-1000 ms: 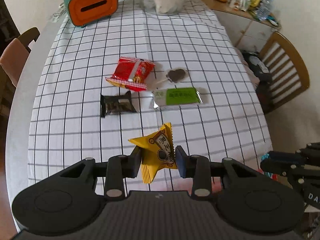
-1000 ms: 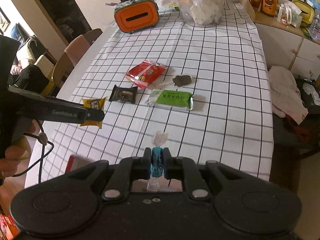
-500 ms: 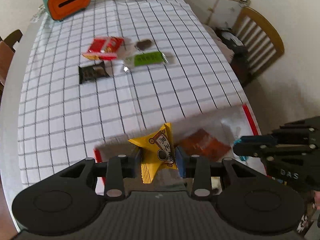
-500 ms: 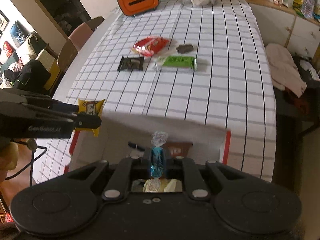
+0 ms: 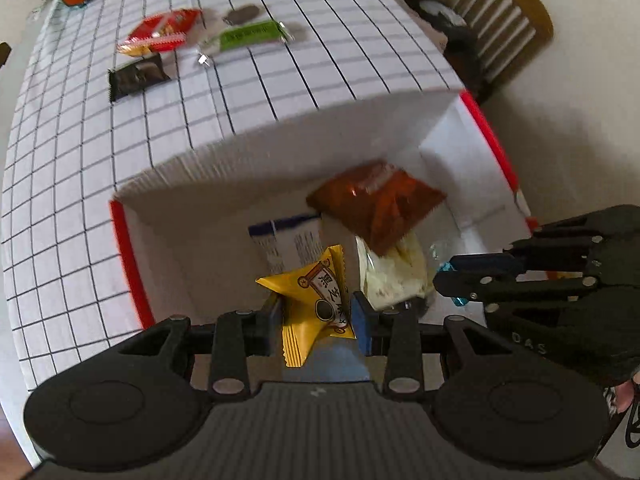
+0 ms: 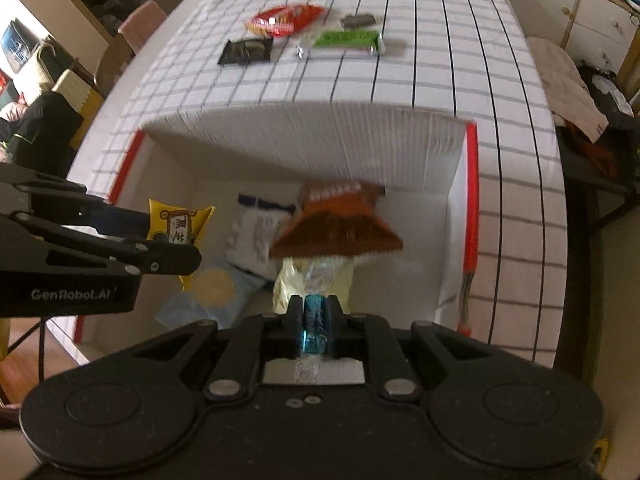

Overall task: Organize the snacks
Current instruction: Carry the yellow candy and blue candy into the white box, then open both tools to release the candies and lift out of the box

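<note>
Over the white red-edged cardboard box (image 5: 486,128), left gripper (image 5: 316,312) clenches yellow foil packet (image 5: 316,292), right gripper (image 6: 315,322) blue-wrapped candy (image 6: 314,326); advise releasing low, clear of walls

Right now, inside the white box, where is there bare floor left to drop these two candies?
The box floor is bare along its left red-edged wall, left of the blue-and-white packet, and in the right corner past the brown packet. The middle is crowded: the brown packet overlaps a pale yellow bag.
</note>
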`<state>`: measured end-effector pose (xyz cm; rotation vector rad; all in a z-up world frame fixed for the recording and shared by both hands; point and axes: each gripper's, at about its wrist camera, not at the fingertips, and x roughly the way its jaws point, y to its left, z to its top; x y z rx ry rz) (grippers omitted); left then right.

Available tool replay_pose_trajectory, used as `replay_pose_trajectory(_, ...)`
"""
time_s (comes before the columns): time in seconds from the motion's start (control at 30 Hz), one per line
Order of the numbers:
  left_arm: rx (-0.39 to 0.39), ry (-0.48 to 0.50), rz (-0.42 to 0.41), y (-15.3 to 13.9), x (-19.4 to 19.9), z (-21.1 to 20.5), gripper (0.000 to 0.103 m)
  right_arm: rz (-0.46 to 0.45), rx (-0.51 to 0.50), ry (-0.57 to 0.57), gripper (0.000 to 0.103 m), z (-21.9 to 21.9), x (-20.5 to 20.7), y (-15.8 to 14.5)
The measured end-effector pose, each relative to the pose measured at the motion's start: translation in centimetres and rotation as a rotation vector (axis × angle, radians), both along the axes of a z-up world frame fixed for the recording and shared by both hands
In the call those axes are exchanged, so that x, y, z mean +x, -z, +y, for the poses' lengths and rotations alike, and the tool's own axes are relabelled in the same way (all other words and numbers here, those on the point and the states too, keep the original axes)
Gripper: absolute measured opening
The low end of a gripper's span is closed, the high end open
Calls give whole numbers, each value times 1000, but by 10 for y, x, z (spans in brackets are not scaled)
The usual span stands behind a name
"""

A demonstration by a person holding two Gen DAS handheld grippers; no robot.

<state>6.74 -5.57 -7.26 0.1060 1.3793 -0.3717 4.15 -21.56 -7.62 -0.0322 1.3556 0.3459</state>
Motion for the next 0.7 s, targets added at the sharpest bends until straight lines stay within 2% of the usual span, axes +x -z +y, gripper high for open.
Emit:
replay_pose_trajectory(0.37, 70, 47, 23, 22, -9, -17, 36, 42, -35, -10, 10, 6, -16, 25)
replay_pose_trajectory(0.7, 107, 80, 67, 32, -11, -26, 37, 59, -34, -23, 11, 7, -19, 29)
